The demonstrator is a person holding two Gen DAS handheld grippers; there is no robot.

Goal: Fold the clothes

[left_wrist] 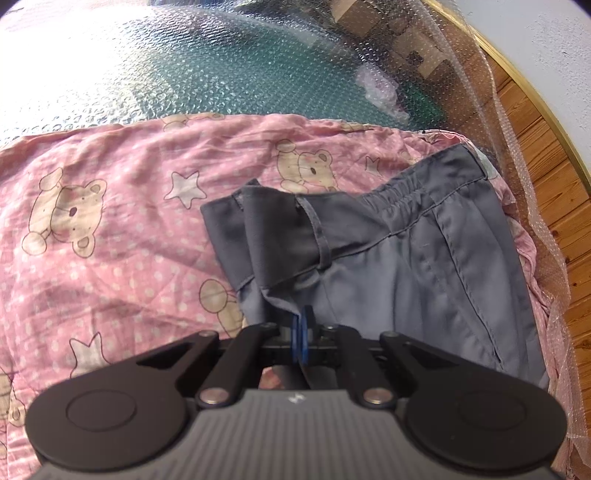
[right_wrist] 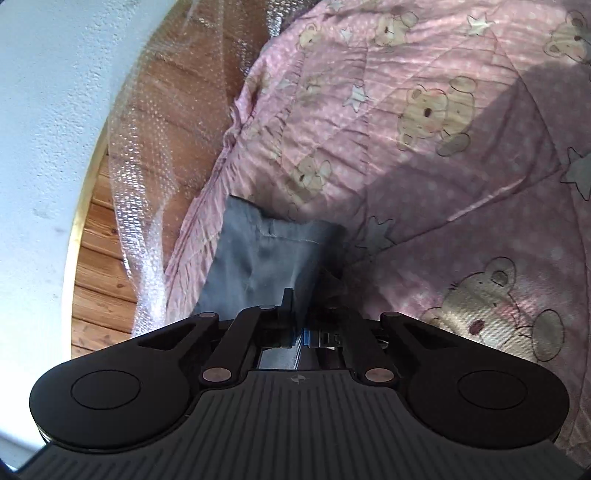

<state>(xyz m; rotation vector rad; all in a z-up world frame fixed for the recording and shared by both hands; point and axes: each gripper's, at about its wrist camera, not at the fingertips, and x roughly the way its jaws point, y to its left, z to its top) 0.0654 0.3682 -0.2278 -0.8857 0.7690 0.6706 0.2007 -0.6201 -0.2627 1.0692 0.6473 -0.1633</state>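
Grey trousers [left_wrist: 424, 254] lie on a pink bear-print quilt [left_wrist: 110, 221], waistband toward the far side, with one waist corner folded over. My left gripper [left_wrist: 301, 325] is shut on a fold of the grey cloth near the waist; the blue pads press together with fabric between them. In the right wrist view, a grey end of the trousers [right_wrist: 258, 258] rests on the quilt [right_wrist: 443, 166] close to its edge. My right gripper [right_wrist: 295, 306] is shut on that grey cloth, which drapes over its fingers.
Bubble wrap [left_wrist: 221, 66] covers the green surface beyond the quilt and hangs over the side [right_wrist: 144, 166]. A wooden plank floor [left_wrist: 554, 184] and a white wall [right_wrist: 48, 110] with a gold edge strip lie beside the bed. Cardboard boxes [left_wrist: 406, 33] stand at the far right.
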